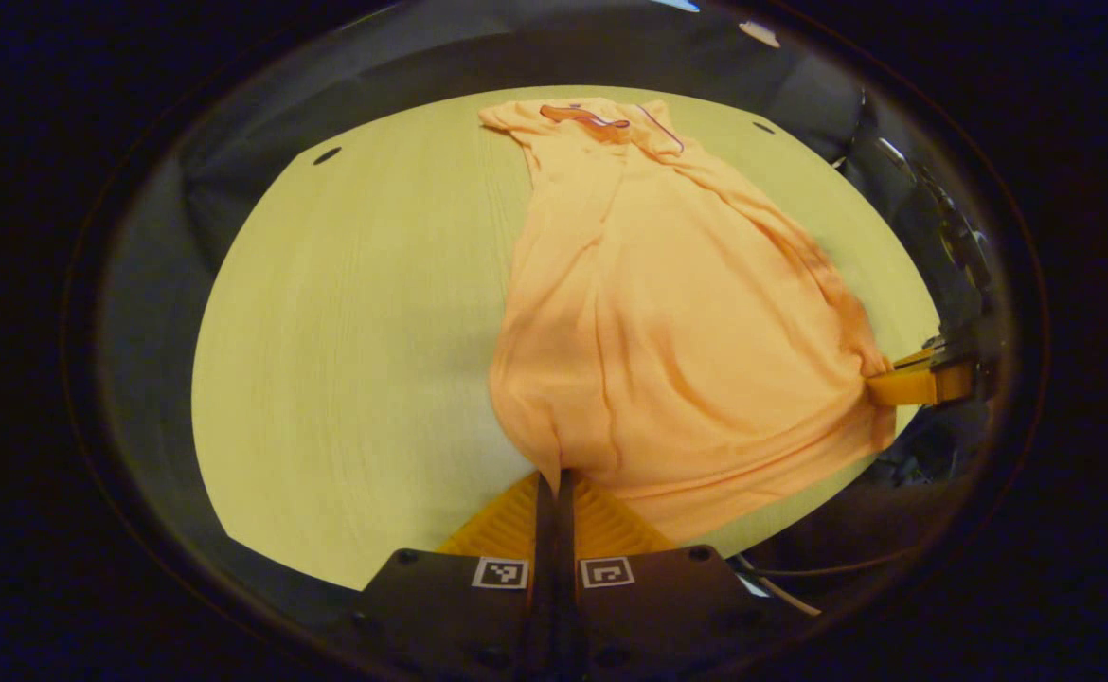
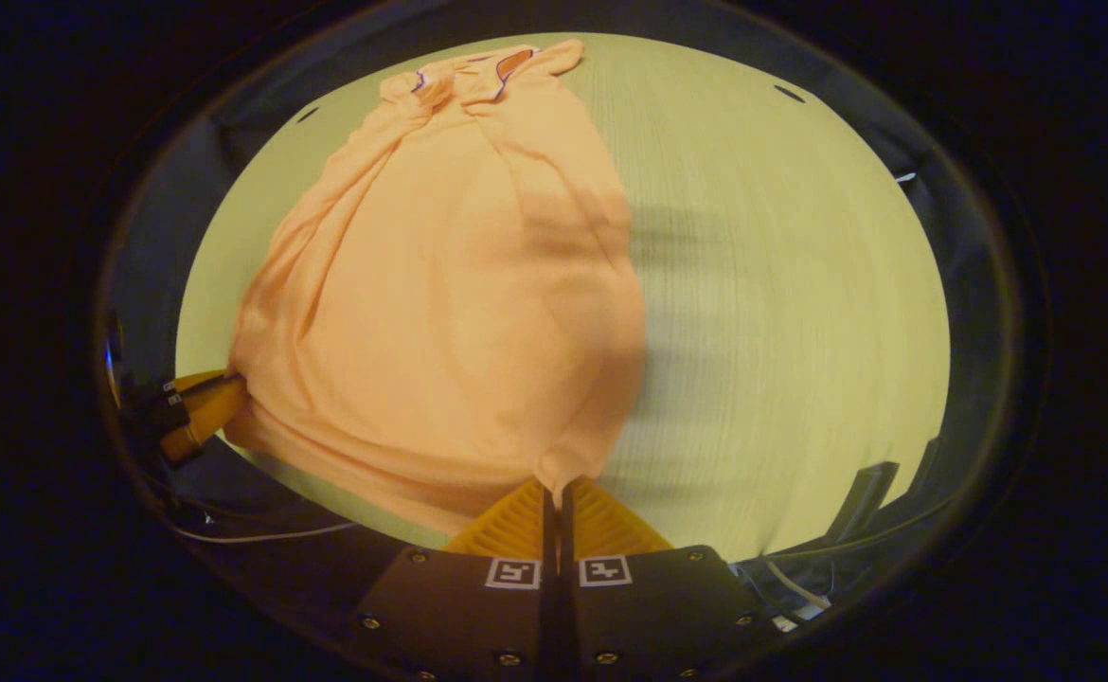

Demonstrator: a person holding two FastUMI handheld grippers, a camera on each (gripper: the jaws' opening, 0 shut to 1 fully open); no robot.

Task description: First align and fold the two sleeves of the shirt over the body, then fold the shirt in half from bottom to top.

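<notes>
Nearest to me, the left gripper (image 1: 554, 478) has its ribbed fingers pressed together on the near hem of the orange shirt (image 1: 668, 313). In the right gripper view, the right gripper (image 2: 554, 493) is clamped in the same way on the other hem corner. The shirt is soft, thin and wrinkled, and lies long on the pale wooden table (image 1: 355, 332), with its collar at the far side. The table has a fine straight grain. The right gripper view shows bare table on the right; the left gripper view shows it on the left.
</notes>
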